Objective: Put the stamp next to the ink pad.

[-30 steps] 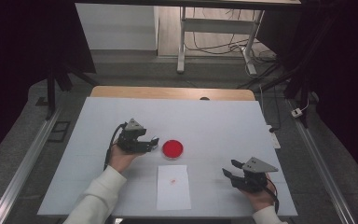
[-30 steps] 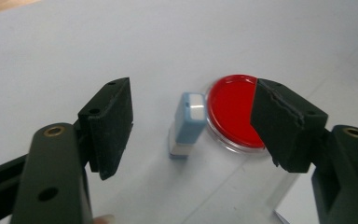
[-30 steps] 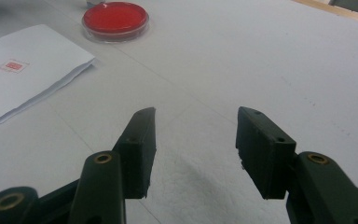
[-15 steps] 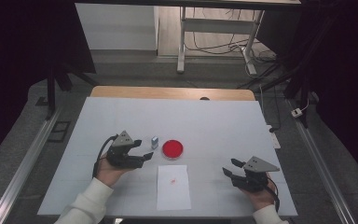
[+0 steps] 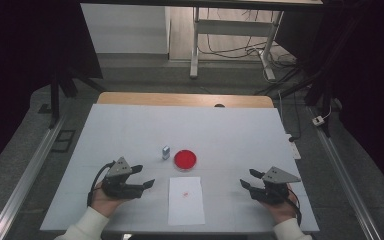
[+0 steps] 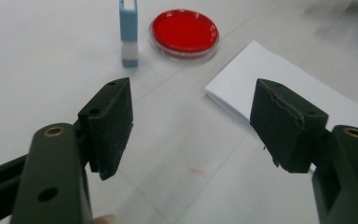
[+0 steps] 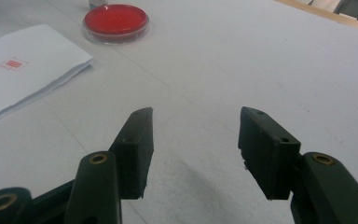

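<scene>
On a pale matte bench point(image 5: 230, 130) with a wooden far edge, dark room around. Round clear dish point(image 5: 185, 159) holds flat red fill, mid-bench. Small blue-white stamp point(image 5: 165, 152) upright just beside it. White paper point(image 5: 186, 200) bears a red mark. Left hand-held gripper point(image 5: 144, 176) and right hand-held gripper point(image 5: 246, 179): jaws apart, empty.

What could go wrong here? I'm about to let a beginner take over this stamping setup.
The small blue stamp stands upright on a narrow base close beside the red ink dish; an open left gripper reaching in could tip it or nudge the dish. The white paper lies loose, its near edge close to the table's front edge, so a sleeve or the right gripper might drag it off or smear its red mark.
</scene>
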